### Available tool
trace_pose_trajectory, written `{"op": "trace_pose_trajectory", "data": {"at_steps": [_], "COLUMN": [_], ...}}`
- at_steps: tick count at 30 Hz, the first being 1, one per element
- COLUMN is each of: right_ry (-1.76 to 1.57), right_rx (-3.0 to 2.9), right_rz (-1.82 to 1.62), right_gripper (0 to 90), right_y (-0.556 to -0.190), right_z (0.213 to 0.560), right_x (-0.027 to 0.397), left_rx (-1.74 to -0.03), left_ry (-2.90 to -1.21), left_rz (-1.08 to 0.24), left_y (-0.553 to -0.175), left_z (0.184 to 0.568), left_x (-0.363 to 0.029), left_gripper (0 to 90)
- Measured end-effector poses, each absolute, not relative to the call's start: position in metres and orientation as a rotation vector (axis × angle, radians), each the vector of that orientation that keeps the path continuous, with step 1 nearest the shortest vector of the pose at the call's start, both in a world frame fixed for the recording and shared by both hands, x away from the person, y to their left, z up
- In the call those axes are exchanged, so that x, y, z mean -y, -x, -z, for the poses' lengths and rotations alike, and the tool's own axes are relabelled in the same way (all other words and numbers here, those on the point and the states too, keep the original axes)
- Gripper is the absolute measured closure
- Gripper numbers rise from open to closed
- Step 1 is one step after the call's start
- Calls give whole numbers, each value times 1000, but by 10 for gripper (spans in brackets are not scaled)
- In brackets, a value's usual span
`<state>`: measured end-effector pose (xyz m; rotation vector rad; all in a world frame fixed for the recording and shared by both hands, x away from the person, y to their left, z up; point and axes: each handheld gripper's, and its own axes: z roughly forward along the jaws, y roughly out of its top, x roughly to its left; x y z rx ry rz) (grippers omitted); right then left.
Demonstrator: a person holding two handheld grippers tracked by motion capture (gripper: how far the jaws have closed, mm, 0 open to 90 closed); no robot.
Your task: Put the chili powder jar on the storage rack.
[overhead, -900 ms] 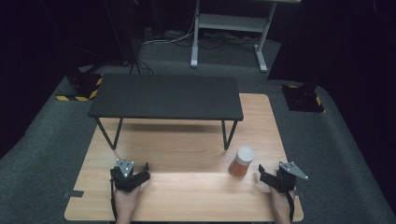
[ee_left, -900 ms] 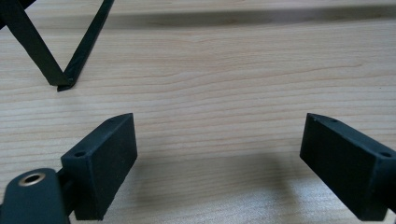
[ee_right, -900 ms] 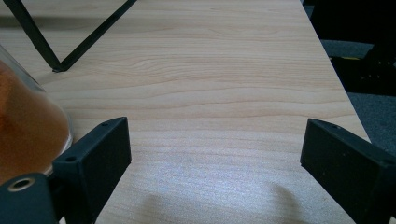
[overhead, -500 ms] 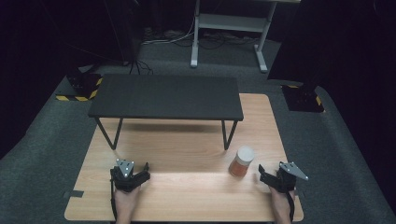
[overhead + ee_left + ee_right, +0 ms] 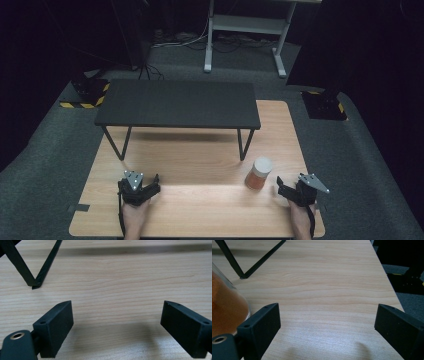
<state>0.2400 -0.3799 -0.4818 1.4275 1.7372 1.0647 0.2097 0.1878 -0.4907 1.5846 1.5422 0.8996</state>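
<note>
jar point(image 5: 259, 173) of orange stuff with a pale lid stands upright on the wooden table point(image 5: 200, 165), toward the right edge and nearer my side than the far one, just in front of the right leg of the low black shelf point(image 5: 177, 103). nothing is on top of that shelf as far as i can see. my right gripper point(image 5: 287, 189) rests low near the front right corner, just beside the jar but apart from it, jaws spread wide with only bare wood between them. in the right gripper view the jar point(image 5: 227, 305) bulges in at the left, outside the left jaw, so it is not lined up for a grab yet. my left gripper point(image 5: 145, 186) sits near the front edge on the left half, well apart from the jar, jaws wide too and holding nothing; in the left gripper view i look at plain wood grain and the foot of the shelf's left leg point(image 5: 35, 283). my read: this is the very start. nothing is gripped or lifted. swinging the right jaws around the jar, closing on it and carrying it off all remain, i judge.
</note>
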Motion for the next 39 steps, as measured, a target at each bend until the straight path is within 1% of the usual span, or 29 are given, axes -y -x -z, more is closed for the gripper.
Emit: {"op": "trace_pose_trajectory", "data": {"at_steps": [7, 22, 28, 34, 39], "right_ry": [-1406, -1294, -1208, -1169, -1107], "right_rx": [-1736, -1873, -1951, -1978, -2002], "right_rz": [-1112, -1150, -1243, -1317, -1353], "right_gripper": [59, 56, 55, 55, 59], "right_y": [-225, -211, -204, -206, -218], "right_z": [484, 482, 482, 480, 471], "right_x": [383, 384, 389, 386, 377], "left_rx": [-1543, -1533, -1535, -1537, -1540], "left_ry": [-1575, -1566, -1565, -1572, -1577], "left_rz": [-898, -889, -888, -891, -891], "left_y": [-209, -209, -210, -210, -211], "left_z": [491, 492, 492, 492, 491], "left_x": [-189, -191, -191, -190, -190], "left_gripper": [115, 115, 115, 115, 115]}}
